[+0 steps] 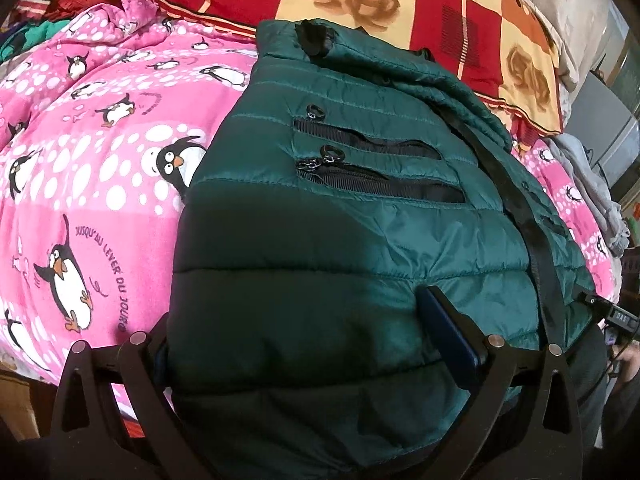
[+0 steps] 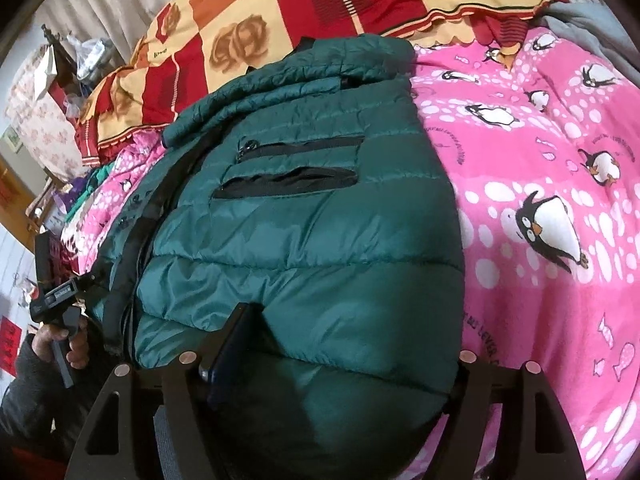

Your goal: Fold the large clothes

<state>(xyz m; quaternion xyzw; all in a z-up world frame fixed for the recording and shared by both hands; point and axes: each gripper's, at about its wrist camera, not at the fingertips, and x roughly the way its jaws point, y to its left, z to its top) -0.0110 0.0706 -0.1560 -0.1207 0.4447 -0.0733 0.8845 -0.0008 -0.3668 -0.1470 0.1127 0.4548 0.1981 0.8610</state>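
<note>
- The dark green quilted puffer jacket (image 1: 328,216) lies folded on the pink fleece blanket printed with penguins and white dots (image 1: 92,168), its near hem at the front edge of the bed.
- Two black zipped pockets (image 1: 376,168) sit one above the other on the upper face of the jacket; both zips gape slightly.
- A black zip band (image 1: 516,200) runs along one long side of the jacket.
- Beyond the jacket lies a red, orange and cream checked blanket with rose motifs (image 1: 400,4).
- The left gripper (image 1: 304,344) has its jaws spread wide. The near hem of the jacket bulges between the fingers; the right-hand finger (image 1: 452,332) lies against the fabric, and the other is hidden behind the hem. A clamped hold cannot be confirmed.
- The right gripper (image 2: 340,352) has its jaws partly spread, with the hem between them. One finger (image 2: 232,344) rests on the fabric; the opposite one is concealed. No firm pinch is visible.
- In the right wrist view, a hand (image 2: 68,344) in a dark sleeve holds the handle of the other gripper at the left edge.
</note>
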